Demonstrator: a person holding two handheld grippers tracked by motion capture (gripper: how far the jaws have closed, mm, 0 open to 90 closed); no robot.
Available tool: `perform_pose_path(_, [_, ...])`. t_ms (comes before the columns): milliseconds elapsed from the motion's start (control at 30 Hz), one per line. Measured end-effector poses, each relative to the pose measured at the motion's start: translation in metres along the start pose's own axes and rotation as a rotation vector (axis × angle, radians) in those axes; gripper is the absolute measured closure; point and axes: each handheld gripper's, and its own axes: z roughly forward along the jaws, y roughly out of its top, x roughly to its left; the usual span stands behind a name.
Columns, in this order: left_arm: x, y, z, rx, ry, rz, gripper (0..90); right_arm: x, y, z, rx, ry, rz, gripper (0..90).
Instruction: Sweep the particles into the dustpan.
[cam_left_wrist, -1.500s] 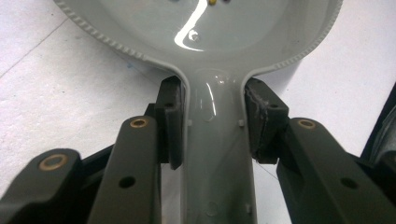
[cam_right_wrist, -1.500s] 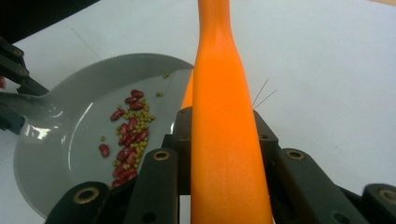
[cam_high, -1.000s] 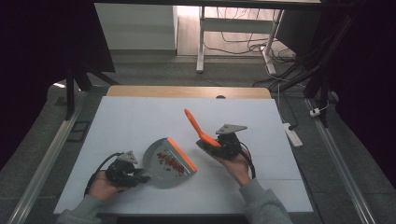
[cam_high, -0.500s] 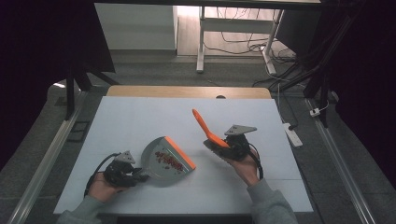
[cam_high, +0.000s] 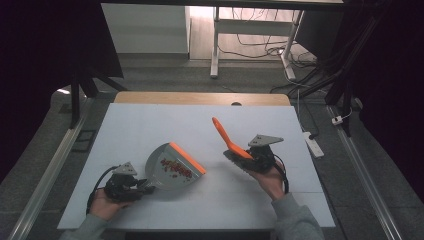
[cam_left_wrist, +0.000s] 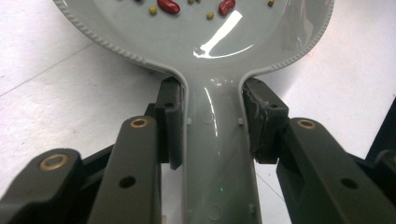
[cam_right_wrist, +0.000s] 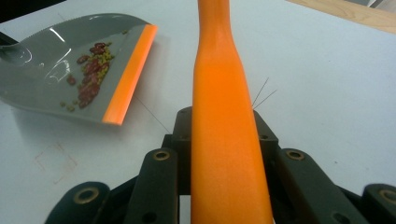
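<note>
A white table (cam_high: 150, 130) stands on a grey floor in a dark room; a second desk frame (cam_high: 216, 45) and loose cables lie beyond its far edge.

The dustpan (cam_high: 172, 167) sits at the near left of the table, its orange lip (cam_high: 187, 157) turned toward the right side. Red and yellow beans (cam_high: 175, 169) lie in its tray. The left gripper (cam_high: 131, 186) pinches the dustpan handle, with a jaw pad (cam_left_wrist: 172, 123) pressed against each side of the neck. In the left gripper view the tray is cut off at the top edge, so most of the beans fall outside it.

The brush (cam_high: 231, 144) is held near the right centre, well apart from the dustpan. The right gripper (cam_high: 252, 159) clamps it, jaws closed on the orange handle. The handle rises toward the far side. The bristles are dark and hard to make out under the handle; in the right gripper view the handle hides them but for a few stray hairs.

Compared with half a second ago, the brush and right gripper have shifted slightly farther right. The dustpan and left gripper are unchanged.
</note>
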Motion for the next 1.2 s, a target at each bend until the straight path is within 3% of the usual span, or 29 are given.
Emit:
perform_pose_path(133, [0.001,-0.002,-0.003,-0.027,0.011,-0.043,61.8,-0.003,-0.003,-0.005,-0.001,-0.004,0.011,70.9])
perform_pose_path(467, [-0.001,-0.008,-0.01,-0.066,0.058,-0.109,61.8,-0.008,-0.011,-0.019,-0.008,-0.013,0.023,70.9])
perform_pose_path(667, [-0.003,-0.01,-0.012,-0.07,0.094,-0.127,61.7,-0.012,-0.016,-0.025,-0.006,-0.018,0.031,70.8])
perform_pose_path(967, [-0.009,-0.014,-0.014,-0.088,0.181,-0.154,61.8,-0.017,-0.021,-0.03,-0.006,-0.025,0.042,70.8])
perform_pose_path(1200, [-0.011,-0.016,-0.013,-0.08,0.209,-0.192,61.7,-0.018,-0.025,-0.03,-0.004,-0.003,0.061,70.8])
